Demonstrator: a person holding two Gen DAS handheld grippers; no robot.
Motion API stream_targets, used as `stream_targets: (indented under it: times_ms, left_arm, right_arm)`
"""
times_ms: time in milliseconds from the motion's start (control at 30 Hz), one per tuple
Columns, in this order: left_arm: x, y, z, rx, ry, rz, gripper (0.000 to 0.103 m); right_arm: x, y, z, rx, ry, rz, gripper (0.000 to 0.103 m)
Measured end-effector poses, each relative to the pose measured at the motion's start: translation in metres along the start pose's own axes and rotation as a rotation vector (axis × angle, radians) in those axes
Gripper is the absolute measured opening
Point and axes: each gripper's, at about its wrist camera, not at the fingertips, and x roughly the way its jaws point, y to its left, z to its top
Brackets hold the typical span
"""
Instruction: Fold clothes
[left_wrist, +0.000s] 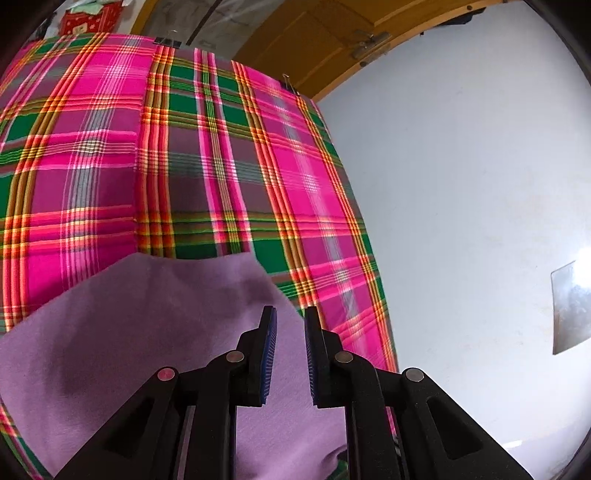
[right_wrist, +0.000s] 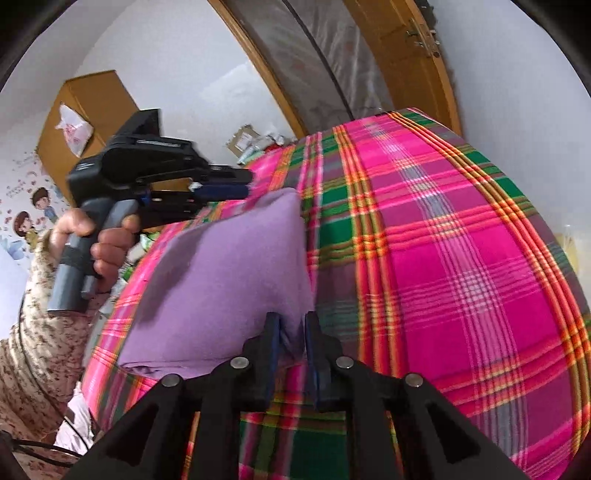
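Lilac knit fabric, a folded garment (right_wrist: 221, 280), is seen lying on a pink-green plaid cloth (right_wrist: 443, 258) spread over the table, toward its left edge. The right gripper (right_wrist: 291, 332) is placed at the garment's near right corner; purple fabric is seen between its narrowly parted pads, though whether it is pinched cannot be told through the blur. The left gripper (left_wrist: 290, 332) is held over the garment's far part, jaws slightly apart, nothing clamped between them as far as can be seen. In the right wrist view the left gripper (right_wrist: 243, 184) is held by a hand (right_wrist: 99, 243) in a speckled sleeve (right_wrist: 40, 332). No legible writing is found; cartoon wall stickers (right_wrist: 29, 221) are too small to read. The plaid cloth is bare to the right and far side. Binder clips (left_wrist: 168, 42) are seen at the far edge.
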Motion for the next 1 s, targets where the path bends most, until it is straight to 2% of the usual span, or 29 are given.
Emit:
stream_targets:
  times_ms: [133,233,367,467,633,733,767,900,1000]
  left_arm:
    - [-0.015,0.006,-0.005,0.0,-0.024,-0.002,0.015]
    - [-0.03,0.013,-0.015,-0.001,-0.048,0.013,0.015]
    - [-0.05,0.024,-0.03,-0.002,-0.077,0.049,0.017]
    - [-0.065,0.03,-0.043,0.013,-0.102,0.097,0.017]
    - [-0.077,0.041,-0.063,0.006,-0.103,0.136,0.019]
    - [-0.081,0.051,-0.077,0.004,-0.094,0.153,0.019]
    - [-0.082,0.055,-0.082,-0.002,-0.091,0.152,0.019]
    - [-0.088,0.069,-0.1,-0.023,-0.097,0.14,0.019]
    - [-0.095,0.081,-0.119,-0.048,-0.1,0.122,0.019]
  right_arm:
    - [-0.003,-0.001,0.004,-0.01,-0.007,-0.069,0.016]
    - [-0.013,-0.003,0.009,-0.007,-0.049,-0.153,0.017]
    - [-0.013,0.008,0.022,-0.026,-0.075,-0.12,0.018]
    - [0.0,0.032,0.028,-0.131,-0.078,-0.075,0.02]
    - [0.024,0.038,0.026,-0.17,-0.015,-0.115,0.024]
    - [0.028,0.027,0.017,-0.164,0.025,-0.14,0.028]
    - [0.025,0.023,0.011,-0.161,0.033,-0.149,0.034]
    - [0.018,-0.002,-0.002,-0.083,0.082,-0.101,0.046]
    - [0.012,-0.008,-0.003,-0.092,0.114,-0.113,0.046]
